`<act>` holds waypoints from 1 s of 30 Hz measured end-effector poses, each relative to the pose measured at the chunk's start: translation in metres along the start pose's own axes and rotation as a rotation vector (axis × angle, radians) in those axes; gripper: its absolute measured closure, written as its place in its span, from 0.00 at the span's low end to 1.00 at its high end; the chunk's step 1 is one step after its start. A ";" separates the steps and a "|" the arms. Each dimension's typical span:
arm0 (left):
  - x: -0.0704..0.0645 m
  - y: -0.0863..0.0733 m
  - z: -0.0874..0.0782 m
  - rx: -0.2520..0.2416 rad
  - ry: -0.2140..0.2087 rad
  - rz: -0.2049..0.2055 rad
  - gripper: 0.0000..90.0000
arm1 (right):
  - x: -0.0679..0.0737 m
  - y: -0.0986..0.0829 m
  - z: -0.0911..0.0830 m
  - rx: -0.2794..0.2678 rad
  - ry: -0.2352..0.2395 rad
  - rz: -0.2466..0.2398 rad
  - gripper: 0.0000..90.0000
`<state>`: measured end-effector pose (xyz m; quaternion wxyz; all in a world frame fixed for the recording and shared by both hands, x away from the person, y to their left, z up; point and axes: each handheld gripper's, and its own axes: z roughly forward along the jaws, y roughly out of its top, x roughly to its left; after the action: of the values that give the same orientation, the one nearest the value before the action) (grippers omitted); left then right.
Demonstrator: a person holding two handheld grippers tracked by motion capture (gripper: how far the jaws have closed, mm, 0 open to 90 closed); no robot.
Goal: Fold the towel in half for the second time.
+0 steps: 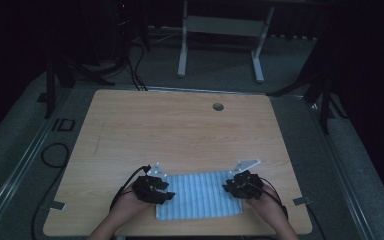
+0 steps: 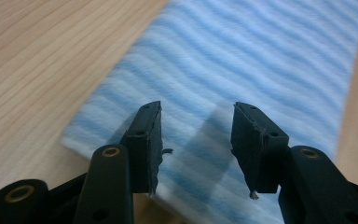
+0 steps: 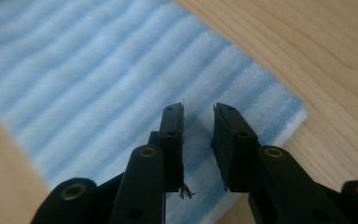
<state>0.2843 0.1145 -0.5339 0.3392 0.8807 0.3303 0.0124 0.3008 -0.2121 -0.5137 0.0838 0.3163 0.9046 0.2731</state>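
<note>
A blue-and-white striped cloth (image 1: 200, 196) lies flat on the wooden table (image 1: 180, 130), close to its front edge. My left gripper (image 1: 169, 193) sits at the cloth's left edge, held by a hand. In the left gripper view it (image 2: 196, 111) is open wide just above the cloth (image 2: 261, 56), near a corner, with nothing between its jaws. My right gripper (image 1: 228, 187) is at the cloth's right edge. In the right gripper view it (image 3: 199, 110) hovers over the cloth (image 3: 88, 70) near a corner, its jaws a narrow gap apart and holding nothing.
A round cable hole (image 1: 218, 106) sits near the table's far edge. Beyond the table a white desk frame (image 1: 220, 30) stands on grey carpet. Black cables (image 1: 136, 65) and dark stands (image 1: 60, 75) are at the far left, another stand (image 1: 325, 95) at the right.
</note>
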 end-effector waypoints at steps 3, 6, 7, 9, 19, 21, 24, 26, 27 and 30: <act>0.007 0.001 0.003 -0.002 0.013 -0.003 0.59 | -0.004 0.000 0.014 0.028 0.003 0.006 0.79; 0.015 0.006 0.004 0.003 0.043 -0.001 0.59 | -0.008 0.004 0.019 0.012 0.006 0.020 0.79; 0.017 0.007 0.005 0.001 0.051 -0.005 0.59 | -0.009 0.006 0.021 0.010 0.005 0.022 0.79; 0.024 0.010 0.005 0.006 0.079 -0.004 0.60 | -0.012 0.011 0.025 0.006 0.005 0.029 0.79; 0.057 0.019 0.004 -0.005 0.133 -0.042 0.60 | -0.030 0.046 0.047 0.018 -0.003 0.059 0.79; 0.062 0.020 0.003 -0.006 0.142 -0.050 0.60 | -0.032 0.049 0.048 0.018 -0.003 0.061 0.79; 0.073 0.022 0.001 -0.007 0.158 -0.067 0.60 | -0.037 0.061 0.056 0.020 -0.004 0.073 0.79; 0.080 0.023 0.000 -0.010 0.166 -0.078 0.60 | -0.039 0.068 0.060 0.024 -0.005 0.074 0.78; 0.083 0.024 -0.001 -0.009 0.167 -0.081 0.60 | -0.040 0.071 0.063 0.026 -0.008 0.072 0.78; 0.092 0.026 -0.002 -0.006 0.177 -0.092 0.60 | -0.043 0.081 0.068 0.037 -0.014 0.076 0.77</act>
<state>0.3703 0.1554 -0.5355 0.3114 0.8591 0.3990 0.0757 0.3991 -0.1557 -0.5273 0.0739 0.3539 0.8962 0.2571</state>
